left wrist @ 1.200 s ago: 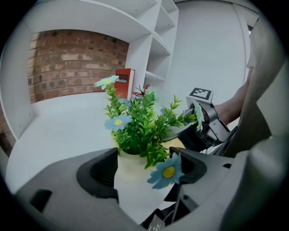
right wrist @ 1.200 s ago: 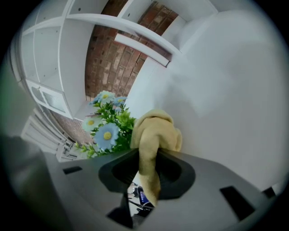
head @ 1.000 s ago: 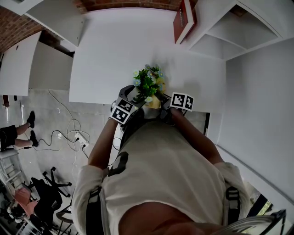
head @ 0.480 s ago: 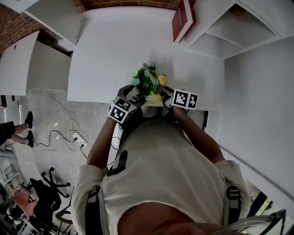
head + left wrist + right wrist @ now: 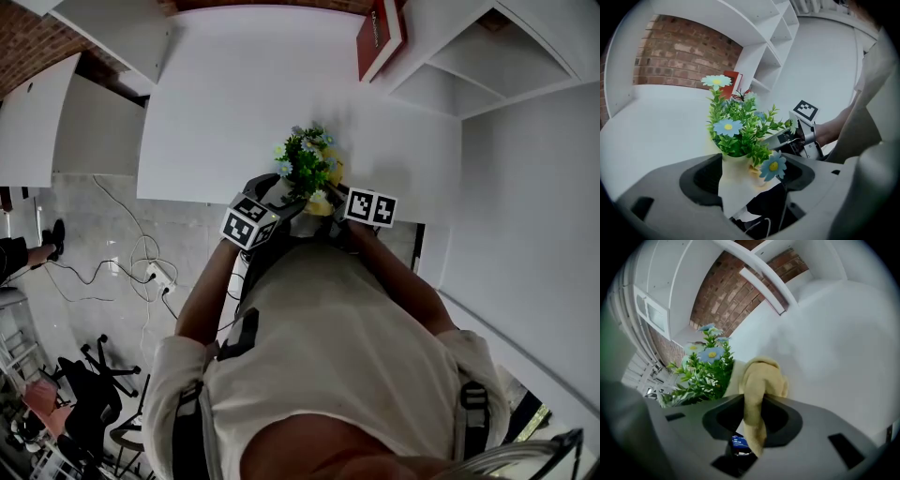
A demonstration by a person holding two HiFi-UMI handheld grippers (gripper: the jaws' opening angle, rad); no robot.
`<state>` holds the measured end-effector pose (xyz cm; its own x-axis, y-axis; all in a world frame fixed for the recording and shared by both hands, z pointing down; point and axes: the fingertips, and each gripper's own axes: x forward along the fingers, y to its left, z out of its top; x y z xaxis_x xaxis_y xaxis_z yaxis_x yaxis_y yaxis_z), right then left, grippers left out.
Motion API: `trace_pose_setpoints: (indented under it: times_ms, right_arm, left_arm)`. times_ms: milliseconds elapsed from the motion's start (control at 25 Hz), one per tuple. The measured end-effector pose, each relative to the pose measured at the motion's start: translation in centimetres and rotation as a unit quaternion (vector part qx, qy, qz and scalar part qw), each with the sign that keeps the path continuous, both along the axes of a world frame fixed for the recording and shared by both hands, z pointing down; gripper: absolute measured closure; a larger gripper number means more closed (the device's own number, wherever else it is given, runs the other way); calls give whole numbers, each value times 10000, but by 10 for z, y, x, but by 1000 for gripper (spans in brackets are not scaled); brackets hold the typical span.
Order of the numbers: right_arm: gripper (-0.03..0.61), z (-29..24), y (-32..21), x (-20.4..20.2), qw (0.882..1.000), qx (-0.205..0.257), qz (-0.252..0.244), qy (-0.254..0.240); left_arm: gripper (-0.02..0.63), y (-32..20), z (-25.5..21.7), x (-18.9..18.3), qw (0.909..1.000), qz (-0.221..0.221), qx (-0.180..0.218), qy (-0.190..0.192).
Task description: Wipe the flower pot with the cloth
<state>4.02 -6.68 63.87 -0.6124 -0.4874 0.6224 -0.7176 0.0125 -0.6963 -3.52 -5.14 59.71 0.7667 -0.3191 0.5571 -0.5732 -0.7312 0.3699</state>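
The flower pot (image 5: 735,177), a cream one holding a green plant (image 5: 740,126) with pale blue daisy-like flowers, is at the near edge of the white table (image 5: 244,112), close in front of the person; whether its base rests on the table top I cannot tell. The left gripper (image 5: 749,182) has the pot between its jaws, which stand wide around its body and hold it by both sides, with one blue flower drooping over the right-hand jaw. The yellow cloth (image 5: 758,380) is bunched against the pot's side, on the right as the person sees it. The right gripper (image 5: 752,404) has its jaws closed narrowly on the cloth, so a wad bulges out in front of them and touches the pot's wall, while a tail hangs down behind. From the head view the two grippers sit on either side of the plant, their marker cubes turned up. Farther off, a red book (image 5: 380,37) leans on the white shelves (image 5: 487,66), a brick wall (image 5: 679,56) stands behind, and cables (image 5: 141,267) trail over the floor (image 5: 94,216).
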Motion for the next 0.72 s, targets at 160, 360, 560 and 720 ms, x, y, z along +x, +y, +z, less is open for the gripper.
trace_pose_setpoints:
  times_ms: [160,360,560,720]
  right_arm:
    - [469,3,0,0,10000,-70,66,1]
    - [469,-33,-15,-4,9984,188,323,-423]
    - [469,-60,-33,-10,9949,539,436,-737]
    - [469,-55,-29,-8,9930,535,586,-877]
  left_arm:
    - [264,0,-1,-1,9997,-92,-126,165]
    - [264,1,-2,1,9996,-153,-127,196]
    - [264,4,-2,10,9994,-101,-193,287]
    - [264,6,-1,12,9991,-100,-218,338]
